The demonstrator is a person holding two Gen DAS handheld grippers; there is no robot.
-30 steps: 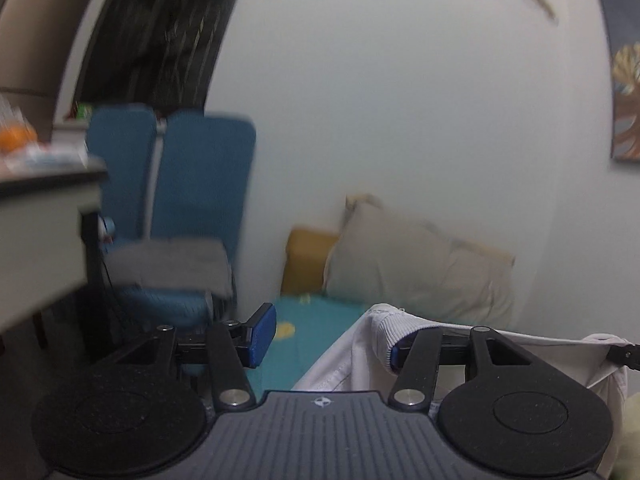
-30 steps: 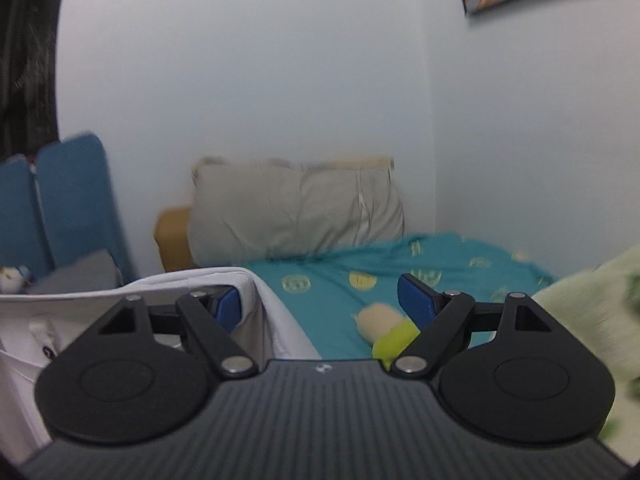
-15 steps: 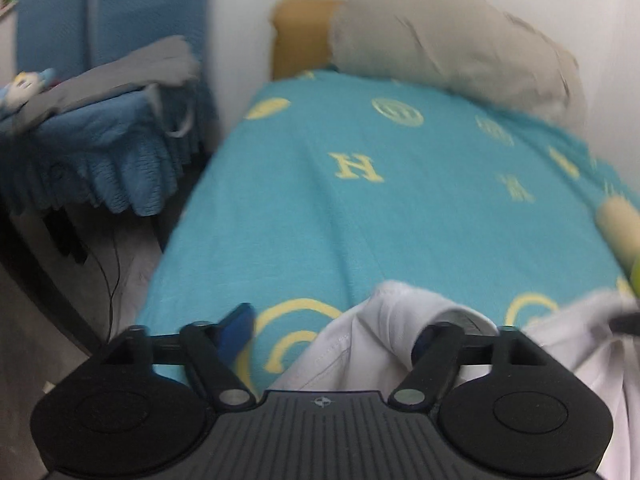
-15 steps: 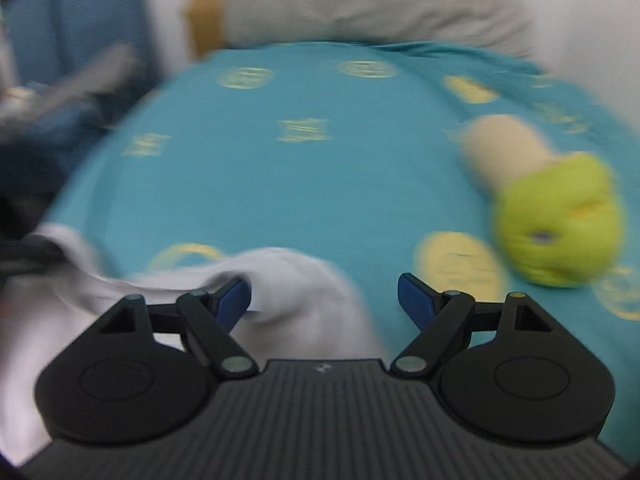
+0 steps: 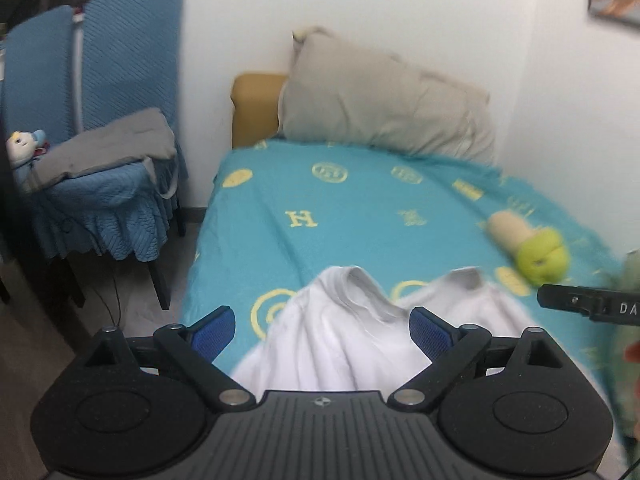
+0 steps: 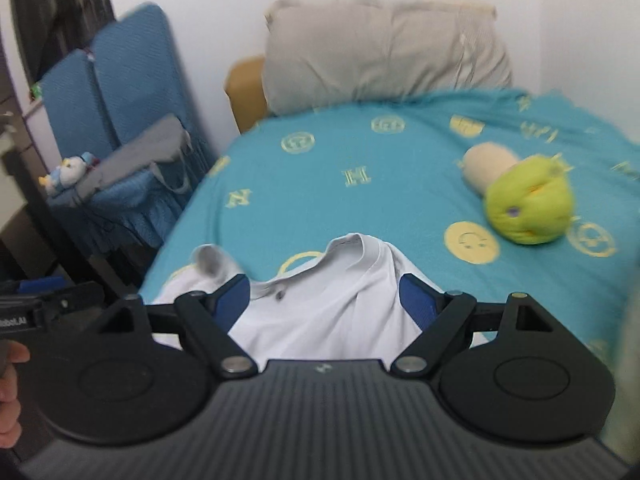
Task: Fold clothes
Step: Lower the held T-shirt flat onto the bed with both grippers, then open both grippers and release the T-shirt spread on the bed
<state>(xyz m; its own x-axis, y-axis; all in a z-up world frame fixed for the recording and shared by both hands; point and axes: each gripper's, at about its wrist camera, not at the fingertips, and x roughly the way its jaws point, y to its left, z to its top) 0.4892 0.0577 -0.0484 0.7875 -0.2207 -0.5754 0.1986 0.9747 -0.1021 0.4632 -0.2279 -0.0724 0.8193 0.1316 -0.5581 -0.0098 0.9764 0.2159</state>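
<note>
Bed (image 5: 360,216): the teal cover with yellow emblems fills most of both views. Its left edge drops to the floor beside the chair; the right side runs along the wall. The middle of the cover is bare, so there you have open room.
Chair (image 5: 108,184): it stands left of the bed, with blue cover and a gray cloth on the seat. A narrow strip of floor separates it from the bed edge.
Pillow (image 5: 384,100): gray, it leans on the wall at the far end.
Shirt (image 5: 352,332): white, it lies crumpled on the near part of the bed, just in front of both claws, the collar pointing to the pillow. Its left side lies near the bed edge.
Plush (image 6: 524,200): green and beige, on the right half of the cover, apart from the shirt.
Left claw (image 5: 322,330): your jaws have just been opening and now stand wide. The shirt is seen between them, but the pads do not press it.
Right claw (image 6: 324,300): wide apart too, over the collar, gripping nothing.
Writing: yellow "H" and "N" on the cover; the letters "DA" on the right claw's side in the left view.
</note>
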